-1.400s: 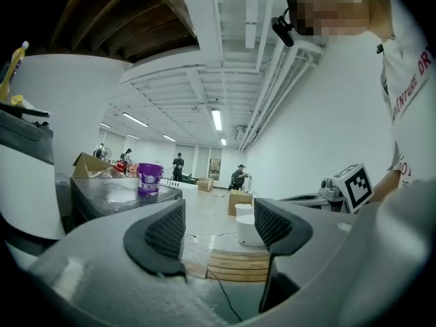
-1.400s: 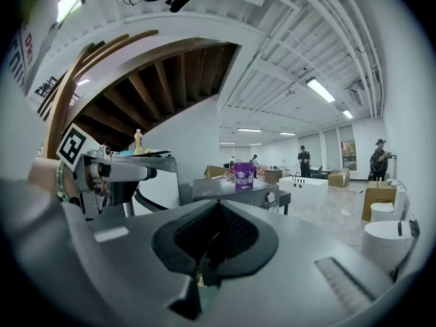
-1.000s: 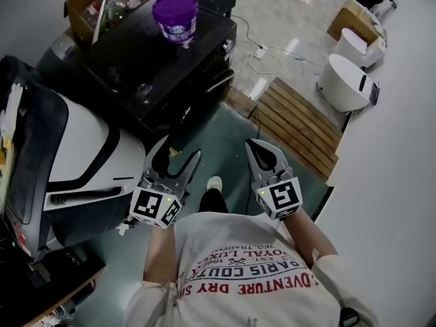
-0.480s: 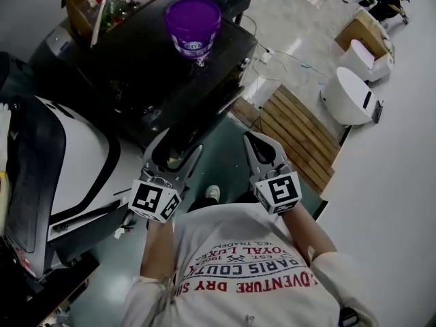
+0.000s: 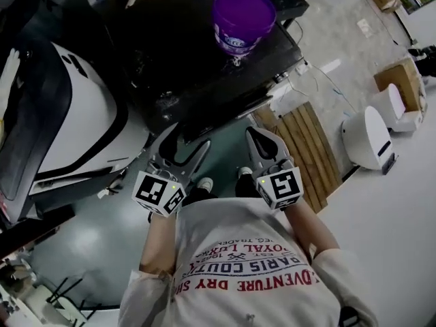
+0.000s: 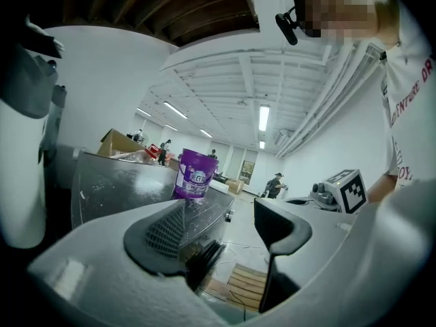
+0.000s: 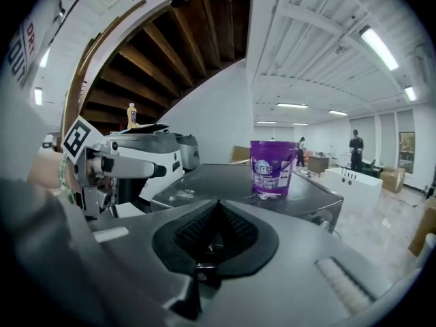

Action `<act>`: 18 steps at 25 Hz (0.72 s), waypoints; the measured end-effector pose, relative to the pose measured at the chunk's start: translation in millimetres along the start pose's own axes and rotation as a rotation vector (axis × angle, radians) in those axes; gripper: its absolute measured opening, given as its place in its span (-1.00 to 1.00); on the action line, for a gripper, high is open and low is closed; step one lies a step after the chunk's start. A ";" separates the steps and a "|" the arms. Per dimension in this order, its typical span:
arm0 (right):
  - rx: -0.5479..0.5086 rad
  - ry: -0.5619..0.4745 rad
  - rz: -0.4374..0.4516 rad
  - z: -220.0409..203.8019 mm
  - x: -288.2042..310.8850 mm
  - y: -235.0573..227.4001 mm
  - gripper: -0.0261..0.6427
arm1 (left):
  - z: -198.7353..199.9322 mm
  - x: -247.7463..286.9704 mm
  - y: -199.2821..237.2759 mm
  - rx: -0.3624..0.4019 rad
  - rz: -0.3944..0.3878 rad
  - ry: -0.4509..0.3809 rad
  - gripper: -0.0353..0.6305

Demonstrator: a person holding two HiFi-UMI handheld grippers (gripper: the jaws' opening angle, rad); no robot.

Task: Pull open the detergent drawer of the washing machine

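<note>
Since a second ago both grippers have drawn nearer the washing machine's [image 5: 184,60] front edge. Left gripper [image 5: 185,142]: jaws apart, nothing between. Right gripper [image 5: 256,136]: ribbed black pads pressed together, empty. Machine boxy, dark, glossy-topped, with a round purple plastic bucket [image 5: 243,19] standing on it. No view picks out the detergent drawer on its front.
</note>
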State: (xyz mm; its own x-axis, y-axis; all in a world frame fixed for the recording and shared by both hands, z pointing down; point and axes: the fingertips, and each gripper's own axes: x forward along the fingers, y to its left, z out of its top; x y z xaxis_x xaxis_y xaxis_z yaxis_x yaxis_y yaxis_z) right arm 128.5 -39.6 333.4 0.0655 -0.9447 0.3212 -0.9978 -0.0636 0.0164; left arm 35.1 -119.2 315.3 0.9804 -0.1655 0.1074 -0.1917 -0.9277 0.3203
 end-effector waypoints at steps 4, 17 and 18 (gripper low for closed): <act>-0.033 0.021 0.154 -9.4 18.4 -6.6 -0.92 | -16.6 3.7 0.5 -0.062 0.146 -0.013 0.03; -0.186 -0.013 0.522 -42.4 51.9 12.5 -0.92 | -94.4 -6.8 4.8 -0.355 0.419 -0.269 0.03; -0.182 -0.019 0.530 -44.6 55.3 15.3 -0.92 | -98.9 -6.6 7.7 -0.381 0.414 -0.309 0.03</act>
State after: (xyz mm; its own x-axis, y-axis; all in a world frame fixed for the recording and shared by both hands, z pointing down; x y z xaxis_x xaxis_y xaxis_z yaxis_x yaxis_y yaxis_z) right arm 116.6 -78.4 393.6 -0.4467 -0.8380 0.3133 -0.8789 0.4765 0.0212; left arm 22.6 -92.2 410.2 0.7789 -0.6262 0.0357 -0.5046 -0.5919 0.6285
